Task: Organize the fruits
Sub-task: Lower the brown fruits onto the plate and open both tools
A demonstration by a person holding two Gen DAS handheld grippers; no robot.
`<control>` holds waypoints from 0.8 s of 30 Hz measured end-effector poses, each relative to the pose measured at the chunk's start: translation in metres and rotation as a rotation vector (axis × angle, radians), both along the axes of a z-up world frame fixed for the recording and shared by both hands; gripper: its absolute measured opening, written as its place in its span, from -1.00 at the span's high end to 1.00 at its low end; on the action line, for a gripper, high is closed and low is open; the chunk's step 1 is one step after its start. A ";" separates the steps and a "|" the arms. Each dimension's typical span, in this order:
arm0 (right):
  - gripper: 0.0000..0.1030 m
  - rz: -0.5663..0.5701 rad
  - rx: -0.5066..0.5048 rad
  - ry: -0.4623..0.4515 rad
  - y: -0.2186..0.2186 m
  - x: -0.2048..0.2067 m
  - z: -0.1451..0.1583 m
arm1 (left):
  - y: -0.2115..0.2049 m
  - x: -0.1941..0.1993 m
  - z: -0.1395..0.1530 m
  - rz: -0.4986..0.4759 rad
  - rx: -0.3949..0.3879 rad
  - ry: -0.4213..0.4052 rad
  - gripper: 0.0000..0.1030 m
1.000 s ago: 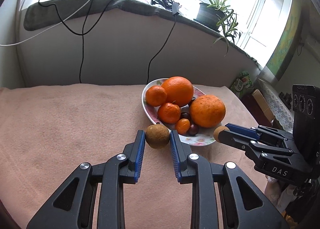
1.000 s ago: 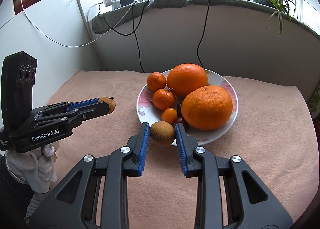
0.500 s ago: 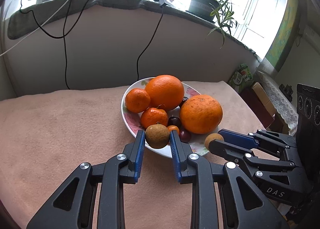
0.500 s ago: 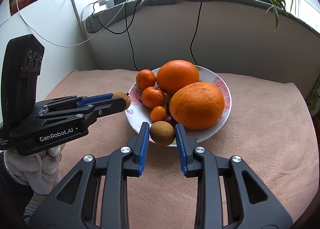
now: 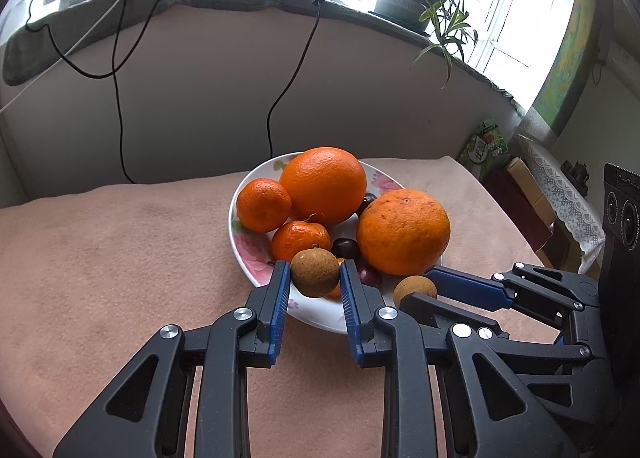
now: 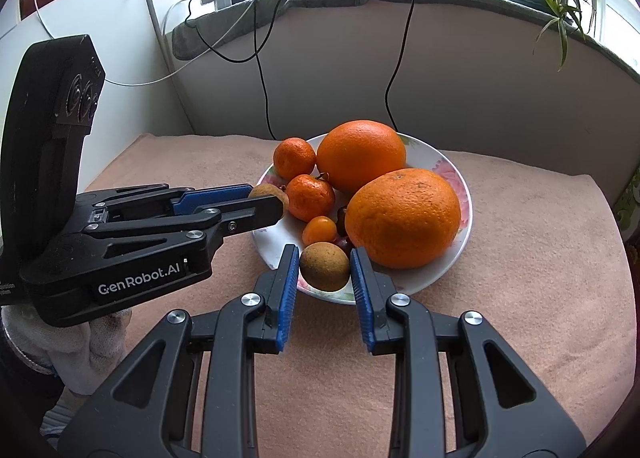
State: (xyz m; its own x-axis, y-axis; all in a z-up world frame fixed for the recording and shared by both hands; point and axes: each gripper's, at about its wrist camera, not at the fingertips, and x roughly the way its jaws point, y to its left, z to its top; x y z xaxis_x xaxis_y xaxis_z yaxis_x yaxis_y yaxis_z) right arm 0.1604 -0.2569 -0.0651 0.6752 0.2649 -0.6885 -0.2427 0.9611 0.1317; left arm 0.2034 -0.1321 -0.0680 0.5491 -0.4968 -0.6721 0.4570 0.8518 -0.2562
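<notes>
Gripping rough brown round longans: left gripper (image 5: 314, 286) one, right gripper (image 6: 325, 272) another | glossy floral plate (image 6: 436, 162)

Kumquat (image 5: 335, 290) mostly behind longan (image 5: 315, 273)

Our left gripper (image 5: 314, 280) and right gripper (image 6: 325, 268) share one build: black plastic linkage arms with triangular cut-outs, silver round screws, ribbed blue pads. White lettering reads "GenRobot.AI" on the left, and a white knitted glove (image 6: 64, 346) covers the hand beneath it.
</notes>
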 end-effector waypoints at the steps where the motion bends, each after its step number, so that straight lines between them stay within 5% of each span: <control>1: 0.45 0.001 -0.004 -0.001 0.001 0.001 0.000 | 0.000 0.000 0.000 -0.001 -0.001 0.001 0.54; 24: 0.45 0.005 -0.052 -0.031 0.004 0.000 0.004 | -0.002 0.002 0.002 -0.002 0.007 -0.005 0.53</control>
State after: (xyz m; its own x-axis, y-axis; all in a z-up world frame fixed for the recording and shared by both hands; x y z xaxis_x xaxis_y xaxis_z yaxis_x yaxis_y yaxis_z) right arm 0.1602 -0.2527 -0.0607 0.6954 0.2322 -0.6801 -0.2504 0.9653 0.0735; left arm 0.2050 -0.1342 -0.0662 0.5518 -0.4931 -0.6725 0.4596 0.8527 -0.2481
